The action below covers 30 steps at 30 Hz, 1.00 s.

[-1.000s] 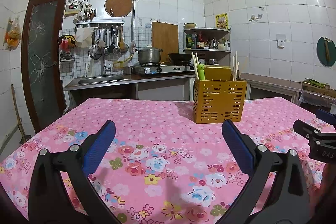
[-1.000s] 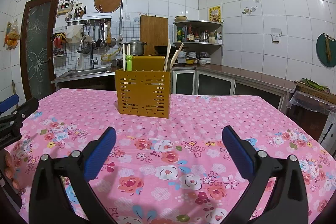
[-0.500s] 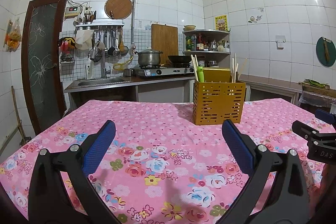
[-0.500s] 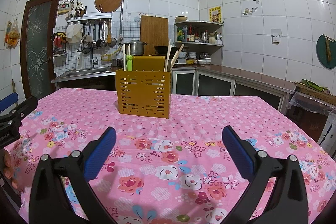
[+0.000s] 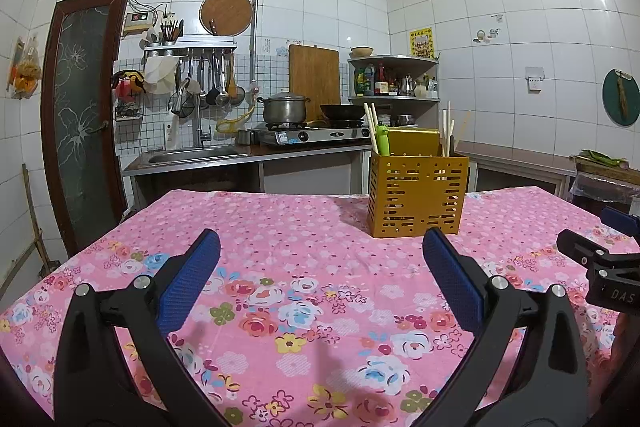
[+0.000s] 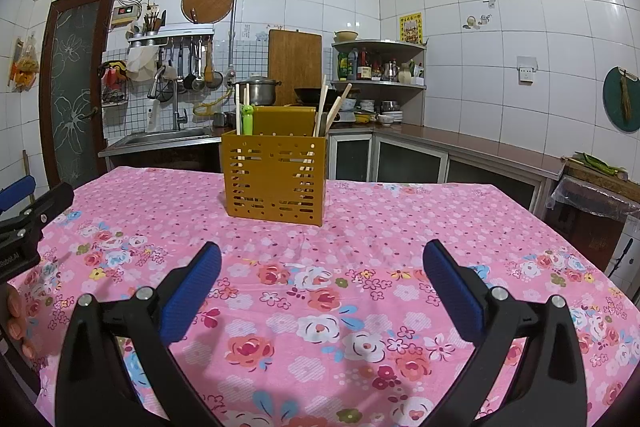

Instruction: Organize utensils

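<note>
An orange slotted utensil holder (image 5: 417, 195) stands on the pink floral tablecloth (image 5: 280, 267), right of centre in the left wrist view and centre-left in the right wrist view (image 6: 275, 178). It holds wooden chopsticks (image 6: 331, 110), a green-handled utensil (image 6: 248, 119) and more chopsticks (image 5: 447, 127). My left gripper (image 5: 320, 277) is open and empty, well short of the holder. My right gripper (image 6: 321, 277) is open and empty, also short of it. Each gripper shows at the edge of the other's view.
Behind the table runs a counter with a sink (image 5: 196, 155), a stove with a pot (image 5: 285, 109) and a corner shelf of bottles (image 5: 390, 83). A door (image 5: 82, 107) stands at the left. A covered bin (image 6: 592, 211) stands by the table's right side.
The left gripper's view has tilted up very slightly. The right gripper has barely moved. Both stay open and empty.
</note>
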Each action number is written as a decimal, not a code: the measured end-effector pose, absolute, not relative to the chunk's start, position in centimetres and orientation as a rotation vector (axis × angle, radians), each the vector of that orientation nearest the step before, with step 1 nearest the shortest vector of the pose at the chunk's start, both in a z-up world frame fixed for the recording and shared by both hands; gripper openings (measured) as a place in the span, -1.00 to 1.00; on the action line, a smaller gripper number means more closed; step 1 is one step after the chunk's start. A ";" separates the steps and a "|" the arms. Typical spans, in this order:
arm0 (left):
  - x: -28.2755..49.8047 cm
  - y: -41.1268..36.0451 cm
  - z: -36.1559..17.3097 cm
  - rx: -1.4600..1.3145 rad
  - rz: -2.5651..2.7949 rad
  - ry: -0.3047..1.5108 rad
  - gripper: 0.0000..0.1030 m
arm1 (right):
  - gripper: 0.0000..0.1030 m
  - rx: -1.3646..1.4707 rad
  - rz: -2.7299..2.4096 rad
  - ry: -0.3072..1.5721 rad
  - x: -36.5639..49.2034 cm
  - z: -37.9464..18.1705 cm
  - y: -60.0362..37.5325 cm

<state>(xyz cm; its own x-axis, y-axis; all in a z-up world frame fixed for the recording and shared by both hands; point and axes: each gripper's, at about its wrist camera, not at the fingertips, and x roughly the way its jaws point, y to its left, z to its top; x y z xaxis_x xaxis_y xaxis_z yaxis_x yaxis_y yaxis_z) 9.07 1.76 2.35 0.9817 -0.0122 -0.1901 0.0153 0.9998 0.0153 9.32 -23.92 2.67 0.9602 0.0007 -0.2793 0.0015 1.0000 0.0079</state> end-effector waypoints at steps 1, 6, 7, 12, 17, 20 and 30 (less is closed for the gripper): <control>9.1 1.8 2.4 0.018 -0.013 0.191 0.90 | 0.91 0.008 -0.001 0.283 9.3 2.7 -23.9; 9.1 1.7 2.4 0.019 -0.014 0.191 0.90 | 0.91 0.008 0.001 0.284 9.3 2.7 -24.0; 9.1 1.8 2.4 0.019 -0.014 0.190 0.90 | 0.91 0.007 0.000 0.285 9.3 2.7 -24.0; 9.1 1.8 2.4 0.018 -0.014 0.191 0.90 | 0.91 0.007 -0.002 0.285 9.3 2.5 -24.0; 9.1 1.8 2.4 0.018 -0.013 0.190 0.90 | 0.91 0.006 -0.001 0.285 9.3 2.5 -24.1; 9.1 1.8 2.4 0.018 -0.013 0.191 0.90 | 0.91 0.006 0.000 0.285 9.3 2.5 -24.1; 9.1 1.8 2.4 0.018 -0.014 0.190 0.90 | 0.91 0.005 0.000 0.285 9.4 2.5 -24.1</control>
<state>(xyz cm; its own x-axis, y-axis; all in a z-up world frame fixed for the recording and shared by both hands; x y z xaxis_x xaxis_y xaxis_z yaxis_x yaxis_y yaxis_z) 9.06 1.76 2.44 0.9818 -0.0121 -0.1894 0.0155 0.9997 0.0168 9.36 -24.13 2.51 0.9596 0.0011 -0.2815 0.0004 1.0000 0.0055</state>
